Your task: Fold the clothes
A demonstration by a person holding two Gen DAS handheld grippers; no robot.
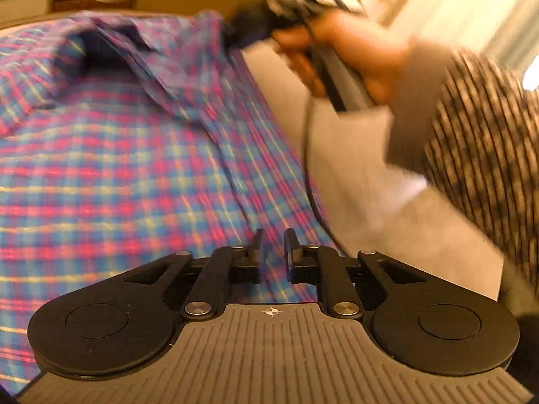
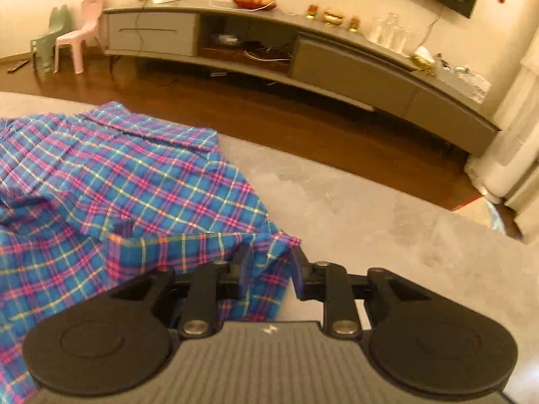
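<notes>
Blue, pink and yellow plaid cotton shirt (image 2: 141, 181) spread crumpled on grey fabric surface (image 2: 387, 222), collar toward long grey TV cabinet (image 2: 337, 64). Left gripper (image 1: 272, 245) low over shirt, jaws slightly parted, cloth showing in gap, pads not pressing. Right gripper (image 2: 269, 266) at shirt's edge, jaws apart, fold of fabric between, unpinched. Hand (image 1: 357, 54) in striped sleeve (image 1: 488, 128) holds right tool.

The shirt (image 2: 141, 181) is thin woven cloth in a plaid pattern, matt. The tabletop (image 2: 387, 222) looks like soft grey fabric. Each tool (image 2: 269, 269) has matt black plastic arms with shiny metal rivets. The floor (image 2: 303, 124) is glossy wood.
</notes>
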